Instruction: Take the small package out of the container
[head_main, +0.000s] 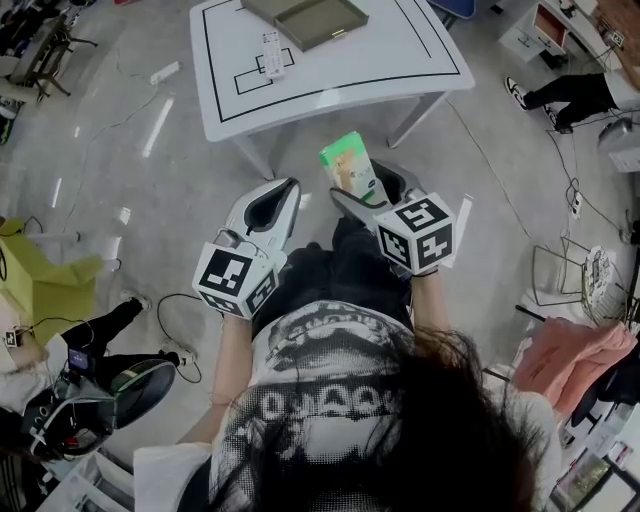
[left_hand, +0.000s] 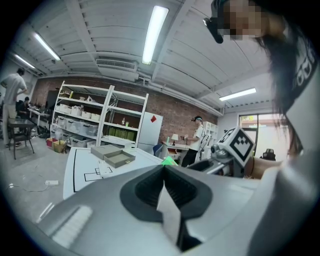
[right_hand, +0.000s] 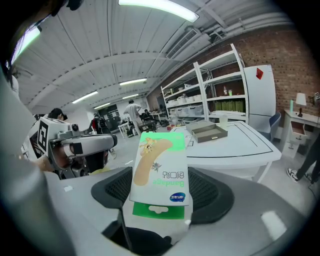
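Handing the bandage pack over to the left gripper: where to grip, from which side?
Probably the free green end of the bandage pack, the part standing clear of the right gripper, which holds the hang-tab end. It is thin and flat, so open the left gripper and close across its two faces, coming in from that far end.

Package (head_main: 352, 168) in right gripper (head_main: 368, 195); container (head_main: 310, 18) on table (head_main: 330, 85) (far end).

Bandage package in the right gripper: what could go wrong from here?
1. The right gripper pinches the bandage package only by its tab end. Most of it stands free, so it may pivot or slip out.
2. It is held over the floor, short of the table, so a drop would likely land on the floor.
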